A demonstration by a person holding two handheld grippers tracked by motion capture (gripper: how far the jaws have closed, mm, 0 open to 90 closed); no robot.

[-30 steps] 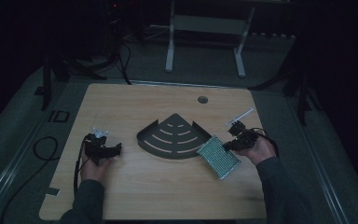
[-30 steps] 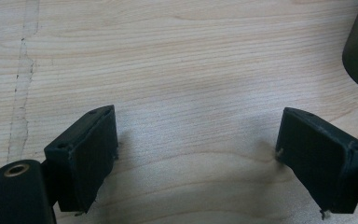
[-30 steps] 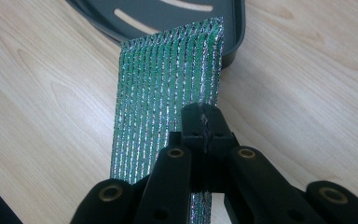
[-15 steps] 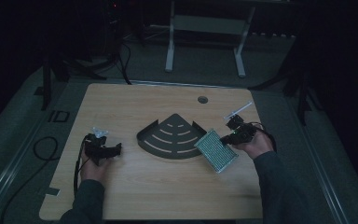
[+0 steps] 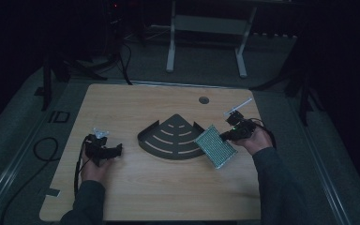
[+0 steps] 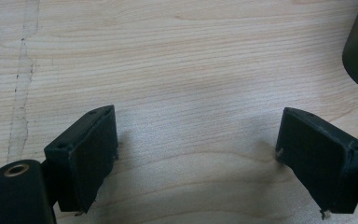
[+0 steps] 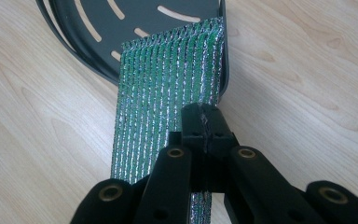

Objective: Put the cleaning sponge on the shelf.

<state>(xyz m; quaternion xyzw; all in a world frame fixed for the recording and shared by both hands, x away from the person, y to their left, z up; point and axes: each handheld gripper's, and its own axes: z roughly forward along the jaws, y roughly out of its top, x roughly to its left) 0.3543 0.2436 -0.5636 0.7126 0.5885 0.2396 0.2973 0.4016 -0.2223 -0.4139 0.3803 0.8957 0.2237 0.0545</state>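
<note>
Moved: right tool (image 5: 229, 134) clenching glittery green ribbed scrubber pad (image 5: 215, 146) shifted toward dark fan-shaped slotted tray (image 5: 171, 138) | pad's far edge over tray rim | left tool (image 5: 107, 151) released, idle on desk (image 5: 168, 197)

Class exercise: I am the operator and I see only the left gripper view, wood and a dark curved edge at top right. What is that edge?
Observer: It is a dark fan-shaped tray with curved slots, at mid-table.
Operator: Does my tool hold anything?
Observer: No; the left tool is open over bare table.
Operator: And the other tool?
Observer: The right tool is shut on a green glittery sponge.
Operator: Where is the sponge?
Observer: Its far end lies over the tray's right wall.
</note>
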